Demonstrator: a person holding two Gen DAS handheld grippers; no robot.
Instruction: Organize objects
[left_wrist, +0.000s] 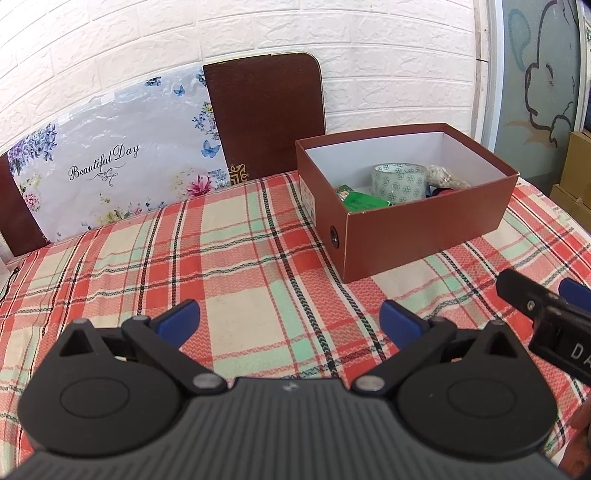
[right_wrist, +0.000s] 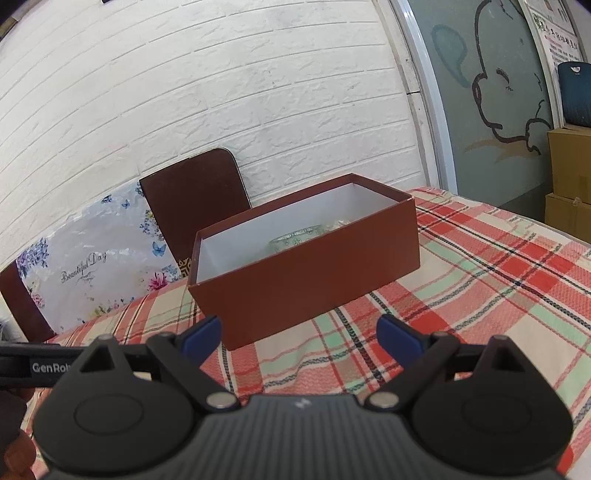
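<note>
The patterned tape roll (left_wrist: 398, 183), a green packet (left_wrist: 364, 201) and other small items, hard to identify, already lie in the brown box (left_wrist: 413, 236). No loose objects show on the plaid tablecloth (left_wrist: 236, 258), so the sorting looks nearly done. The left gripper (left_wrist: 290, 319) and right gripper (right_wrist: 299, 332) both hang spread wide, holding nothing.

Plaid cloth (left_wrist: 240, 258) over worktop: red, cream, mint checks with dark lines. White brick-pattern wall (left_wrist: 258, 29) at far side. Floral panel (left_wrist: 110, 162) reading "Beautiful Day" leans on wall, far left; butterflies and flowers printed on it. Dark brown board (left_wrist: 266, 110) with rounded corner stands just right of it, overlapping its edge. Frosted glass door (right_wrist: 491, 92) with cartoon outline far right. Cardboard cartons (right_wrist: 570, 177) stacked beyond it.
</note>
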